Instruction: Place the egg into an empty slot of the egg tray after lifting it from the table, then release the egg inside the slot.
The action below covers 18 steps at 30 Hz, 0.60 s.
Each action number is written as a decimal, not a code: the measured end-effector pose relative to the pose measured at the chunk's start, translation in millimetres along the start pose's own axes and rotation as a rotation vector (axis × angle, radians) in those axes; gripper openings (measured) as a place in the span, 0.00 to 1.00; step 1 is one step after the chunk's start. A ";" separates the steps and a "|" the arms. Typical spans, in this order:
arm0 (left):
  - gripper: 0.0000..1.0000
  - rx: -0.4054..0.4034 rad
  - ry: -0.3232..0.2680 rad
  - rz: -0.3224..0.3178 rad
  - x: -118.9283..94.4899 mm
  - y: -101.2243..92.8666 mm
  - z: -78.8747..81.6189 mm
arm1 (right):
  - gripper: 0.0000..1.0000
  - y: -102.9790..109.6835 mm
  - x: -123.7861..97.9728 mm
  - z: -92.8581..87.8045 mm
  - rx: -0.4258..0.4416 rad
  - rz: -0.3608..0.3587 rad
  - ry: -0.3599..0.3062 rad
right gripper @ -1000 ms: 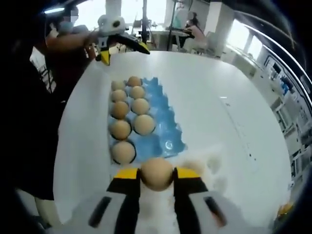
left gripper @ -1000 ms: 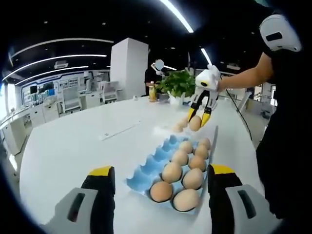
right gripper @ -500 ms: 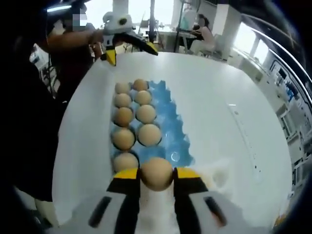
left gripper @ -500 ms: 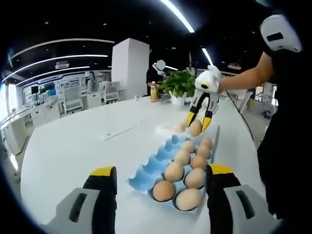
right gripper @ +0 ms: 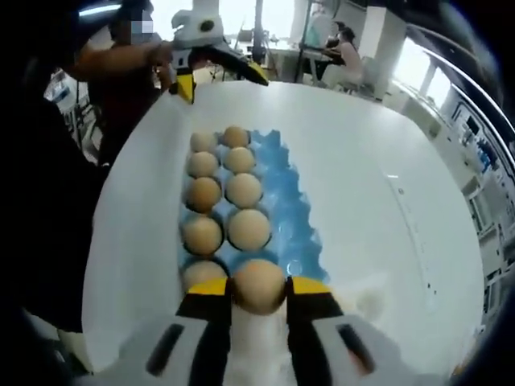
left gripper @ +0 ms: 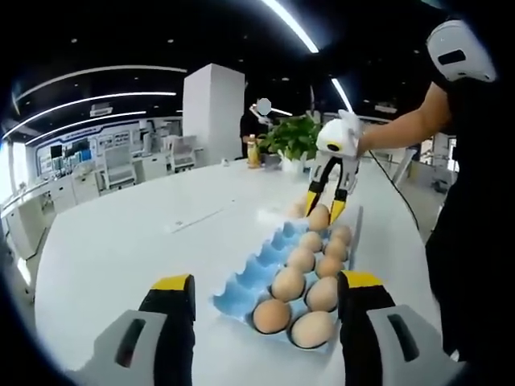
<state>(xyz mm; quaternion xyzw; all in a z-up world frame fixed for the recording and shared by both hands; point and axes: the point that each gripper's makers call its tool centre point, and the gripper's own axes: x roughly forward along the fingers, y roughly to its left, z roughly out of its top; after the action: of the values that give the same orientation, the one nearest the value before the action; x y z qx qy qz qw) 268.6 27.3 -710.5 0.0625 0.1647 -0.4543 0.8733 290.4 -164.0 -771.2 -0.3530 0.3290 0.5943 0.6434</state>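
Currently right gripper [right gripper: 258, 288] fingers pinch egg [right gripper: 259, 285] between yellow tips, egg held over near end of blue egg tray [right gripper: 294, 229], above row holding eight eggs. Left gripper [left gripper: 263, 301] fingers spread wide, holding nothing, poised over white surface [left gripper: 121, 249] beside tray. Right gripper with egg visible at far tray end in left gripper view.

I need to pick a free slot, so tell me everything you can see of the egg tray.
The egg tray is light blue, moulded, pulp-like, with peaked dividers, lying flat on the white table. Two of its rows hold nine brown eggs; the third row stands empty. The right hand-held gripper holds an egg over the tray's end farthest from the left hand-held gripper, which is open and apart from it.
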 end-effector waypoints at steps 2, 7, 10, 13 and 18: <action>0.73 -0.004 0.001 0.001 -0.2 0.4 0.0 | 0.26 1.1 2.8 0.1 -0.001 0.009 0.004; 0.74 -0.004 0.003 0.000 0.6 0.7 -1.1 | 0.26 0.5 9.9 -2.5 -0.018 0.015 0.027; 0.73 -0.003 0.004 0.001 0.4 1.8 -1.4 | 0.26 2.0 13.7 -2.6 -0.023 0.025 0.033; 0.72 -0.006 0.005 -0.003 -0.7 1.8 -1.1 | 0.26 2.1 16.3 -3.8 -0.025 0.031 0.040; 0.71 -0.013 0.015 0.000 -1.3 2.1 -2.3 | 0.26 2.5 20.0 -3.8 -0.028 0.044 0.050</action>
<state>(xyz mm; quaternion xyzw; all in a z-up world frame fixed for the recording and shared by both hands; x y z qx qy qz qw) 269.1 30.2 -712.3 0.0603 0.1742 -0.4526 0.8725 289.4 -156.4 -790.2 -0.3693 0.3443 0.6037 0.6169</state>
